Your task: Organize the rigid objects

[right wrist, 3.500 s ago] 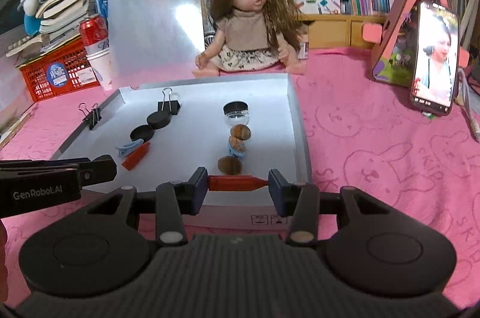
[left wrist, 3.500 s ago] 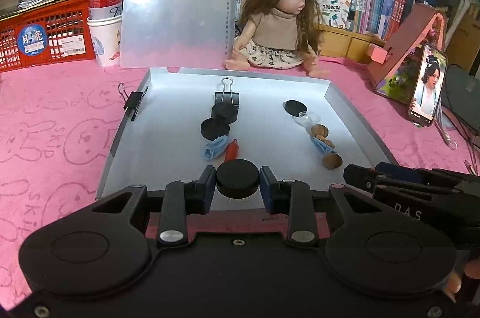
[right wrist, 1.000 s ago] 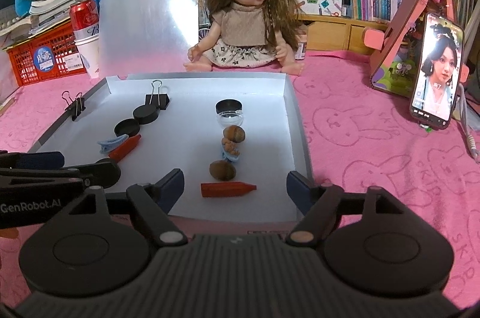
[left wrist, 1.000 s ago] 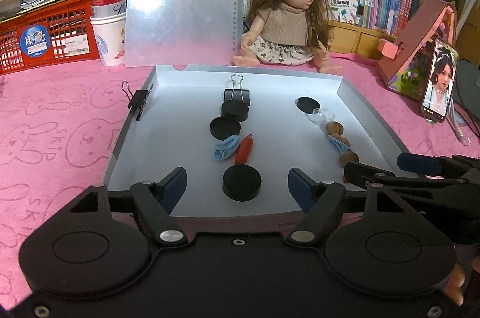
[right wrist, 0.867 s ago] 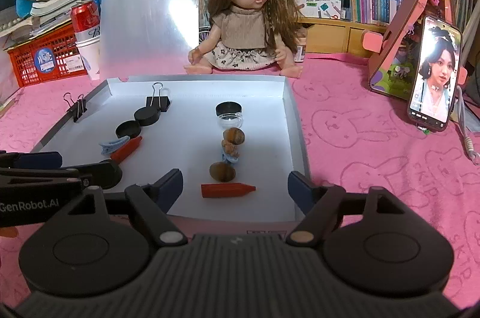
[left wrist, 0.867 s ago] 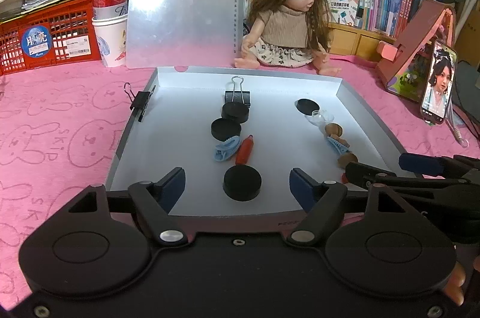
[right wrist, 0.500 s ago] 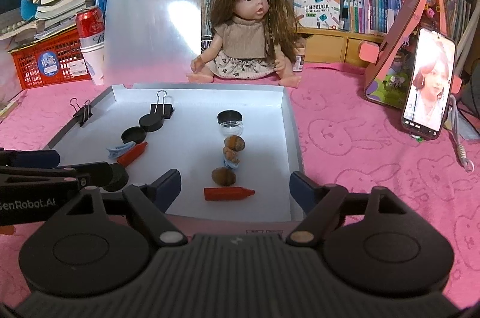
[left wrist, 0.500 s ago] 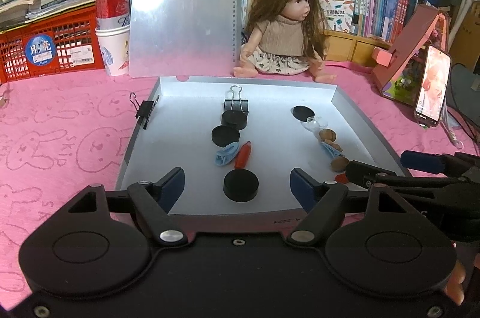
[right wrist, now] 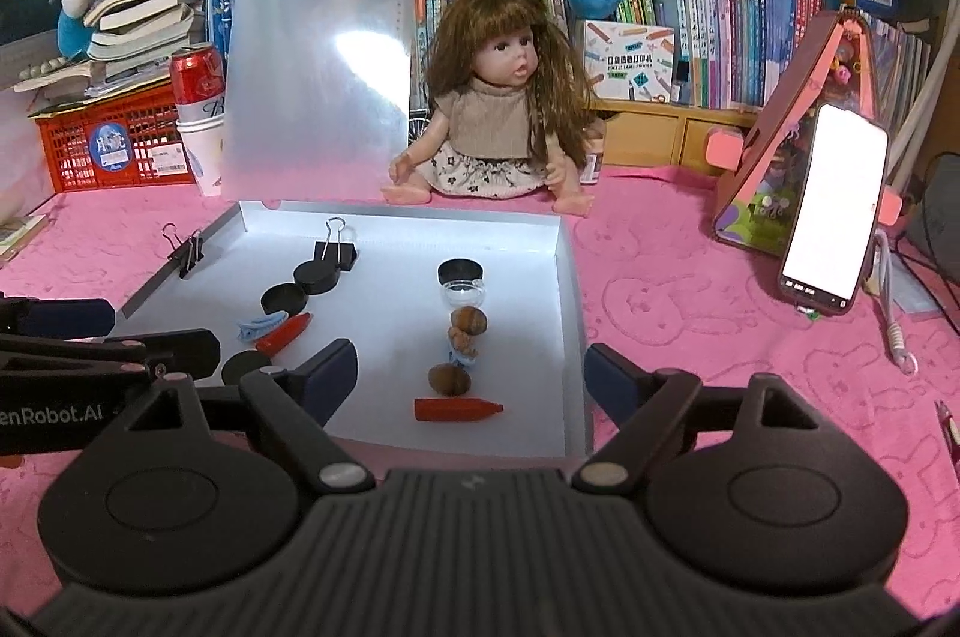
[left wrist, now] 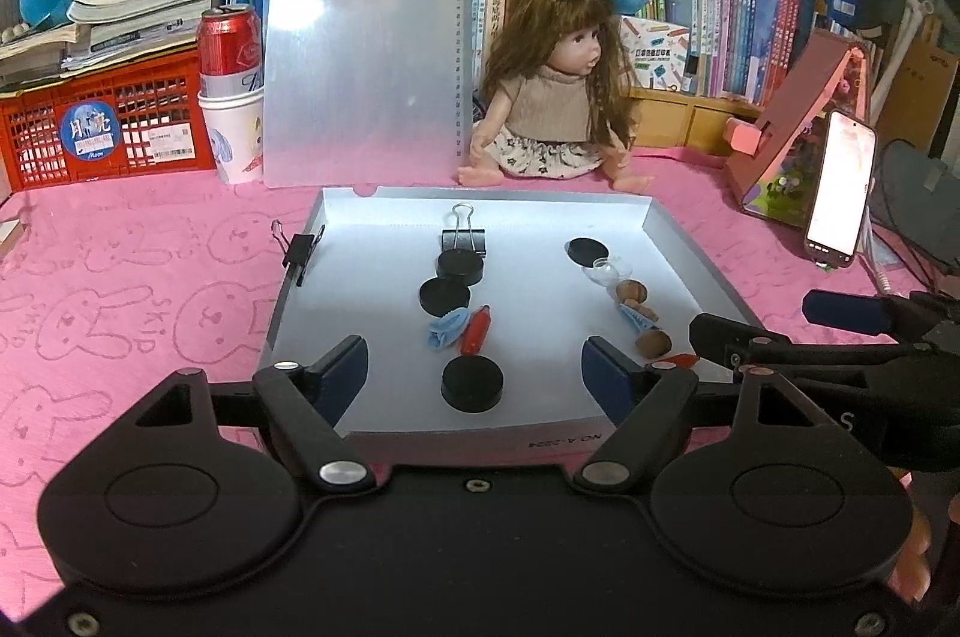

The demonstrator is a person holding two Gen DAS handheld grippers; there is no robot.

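Observation:
A shallow grey tray (left wrist: 690,271) (right wrist: 573,301) lies on the pink cloth. In its left row lie a binder clip (left wrist: 463,235), three black discs, the nearest one (left wrist: 472,383) just released, a blue hair clip (left wrist: 447,331) and a red crayon (left wrist: 475,331). In its right row lie a black lid (right wrist: 460,271), a clear jar (right wrist: 462,293), walnuts (right wrist: 468,320), and a red crayon (right wrist: 457,409) nearest. My left gripper (left wrist: 474,376) is open and empty above the tray's front edge. My right gripper (right wrist: 471,376) is open and empty beside it.
A second binder clip (left wrist: 298,250) grips the tray's left rim. A doll (left wrist: 555,96) and a clear clipboard (left wrist: 366,54) stand behind the tray. A can in a cup (left wrist: 231,96) and a red crate (left wrist: 102,126) stand far left. A phone on a stand (right wrist: 834,205) is at the right.
Both grippers let go earlier: the left released the black disc, the right the red crayon. Since then both have drawn back and up from the tray, jaws wide.

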